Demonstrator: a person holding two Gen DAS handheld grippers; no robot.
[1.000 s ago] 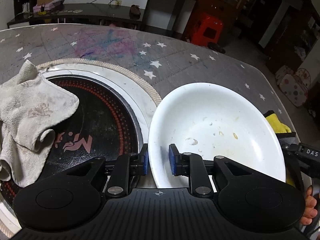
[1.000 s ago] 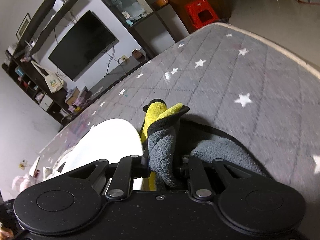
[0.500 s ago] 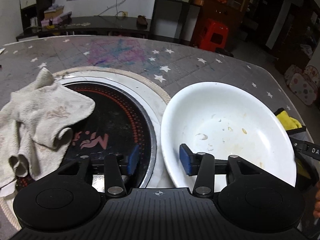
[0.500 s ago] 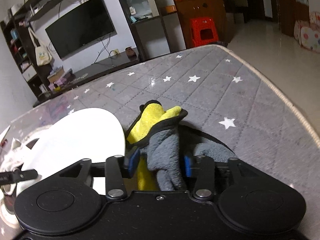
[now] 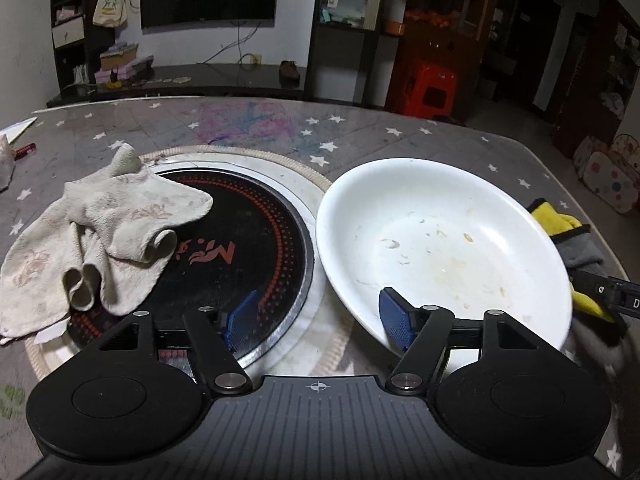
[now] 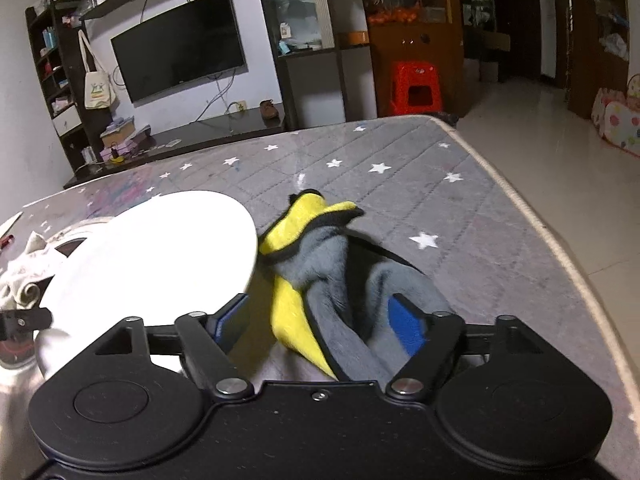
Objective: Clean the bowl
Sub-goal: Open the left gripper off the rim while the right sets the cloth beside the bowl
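bowl on tabletop, near rim between your left jaws, crumbs inside | both jaws spread, holding nothing | glazed, rigid, likely slippery: pinch rim | cloth soft, between right jaws

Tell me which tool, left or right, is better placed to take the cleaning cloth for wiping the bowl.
The right tool, probably. It is open with the yellow-grey cloth lying between its fingers. The left tool is open astride the near rim of the bowl, better suited to steady it.
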